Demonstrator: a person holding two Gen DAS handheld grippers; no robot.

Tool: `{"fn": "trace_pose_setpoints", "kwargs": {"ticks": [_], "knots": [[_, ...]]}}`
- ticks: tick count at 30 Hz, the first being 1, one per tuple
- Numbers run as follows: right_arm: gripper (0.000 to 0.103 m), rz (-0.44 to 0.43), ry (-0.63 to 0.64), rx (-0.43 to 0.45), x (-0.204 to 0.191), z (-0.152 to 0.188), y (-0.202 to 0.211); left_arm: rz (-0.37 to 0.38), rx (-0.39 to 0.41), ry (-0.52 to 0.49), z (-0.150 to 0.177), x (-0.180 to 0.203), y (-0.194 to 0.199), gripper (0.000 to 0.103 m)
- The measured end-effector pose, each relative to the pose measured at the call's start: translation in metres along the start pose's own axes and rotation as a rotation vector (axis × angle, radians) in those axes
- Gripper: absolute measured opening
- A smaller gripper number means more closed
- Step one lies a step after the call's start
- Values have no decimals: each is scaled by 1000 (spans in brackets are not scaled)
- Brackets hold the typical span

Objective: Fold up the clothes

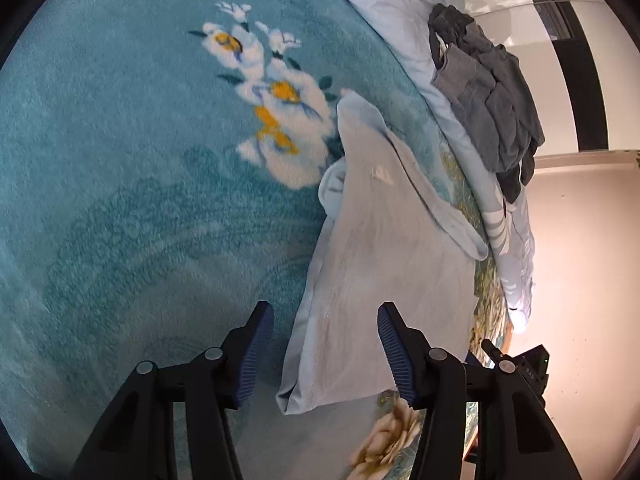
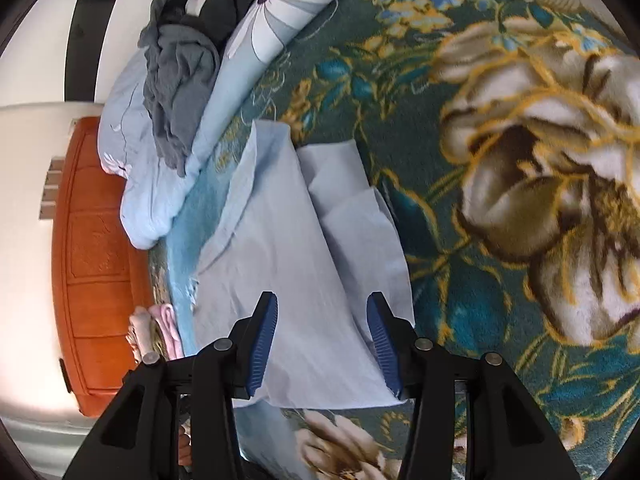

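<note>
A pale blue garment (image 1: 372, 264) lies partly folded on the teal flowered blanket (image 1: 120, 160). My left gripper (image 1: 326, 320) is open just above its near end, empty. In the right wrist view the same garment (image 2: 288, 264) lies flat with a folded flap on its right side. My right gripper (image 2: 322, 312) is open over its near edge, holding nothing. A crumpled dark grey garment (image 1: 488, 92) lies on a light blue quilt (image 1: 400, 4); it also shows in the right wrist view (image 2: 180, 72).
The quilt (image 2: 160, 188) is bunched along the bed's edge. An orange wooden headboard (image 2: 96, 248) stands at the left. Folded pink clothes (image 2: 160, 328) sit beside it. A pale floor (image 1: 580, 280) lies beyond the bed edge.
</note>
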State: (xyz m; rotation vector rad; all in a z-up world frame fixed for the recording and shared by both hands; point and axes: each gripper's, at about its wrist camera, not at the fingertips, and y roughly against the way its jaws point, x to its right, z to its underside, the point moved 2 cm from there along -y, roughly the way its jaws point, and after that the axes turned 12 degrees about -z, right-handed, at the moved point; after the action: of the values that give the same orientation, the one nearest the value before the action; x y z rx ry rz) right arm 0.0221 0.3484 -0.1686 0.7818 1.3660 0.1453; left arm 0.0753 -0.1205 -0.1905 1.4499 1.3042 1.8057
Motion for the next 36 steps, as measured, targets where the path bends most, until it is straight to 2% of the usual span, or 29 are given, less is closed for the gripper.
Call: {"fn": "trace_pose_setpoints", "kwargs": {"ticks": [2,3,4,6,8,11,14,16,17,19,20,21,23,27,28,30,31,34,36], "knots": [[45,31,51,-26,-6,4,-7,0,-5,-25,6,4,-2,40],[39,37,72,-36,-9,6,-9,2,-6,-42,8,6,-3,35],[32,36,91,-46,-13,7,-10,4,-8,-60,10,9,-3,35],[26,33,125,-68,-19,11,-13,4,-15,-77,13,10,-5,35],[25,27,156,-99,-23,19,-15,5,-22,-83,16,11,-8,35],[25,66,192,-137,-22,26,-19,20,-21,-78,19,11,-9,35],[25,111,187,-138,-18,27,-24,1,-15,-98,20,15,-7,18],[25,125,176,-132,-16,25,-26,-53,-12,-134,21,19,-7,13],[25,136,174,-132,-15,26,-27,-57,-10,-146,23,20,-5,9],[24,152,176,-133,-15,26,-27,-65,-7,-170,27,22,-3,8],[19,160,183,-136,-16,27,-27,-64,-2,-177,28,23,-1,5],[5,161,185,-140,-17,28,-28,-52,9,-175,29,23,3,4],[5,138,177,-141,-19,30,-27,-16,26,-158,28,23,11,3],[4,-28,181,-72,-39,32,2,108,66,-102,23,20,43,3],[4,-66,194,-54,-46,34,14,112,82,-109,24,19,50,3],[4,-61,224,-29,-50,41,34,72,82,-130,29,16,53,3],[4,-37,227,-28,-46,44,39,46,58,-133,32,14,45,3],[4,47,144,-66,-10,50,30,-85,-33,-123,42,3,11,3],[4,79,91,-68,8,54,21,-140,-59,-108,44,-1,0,3]]}}
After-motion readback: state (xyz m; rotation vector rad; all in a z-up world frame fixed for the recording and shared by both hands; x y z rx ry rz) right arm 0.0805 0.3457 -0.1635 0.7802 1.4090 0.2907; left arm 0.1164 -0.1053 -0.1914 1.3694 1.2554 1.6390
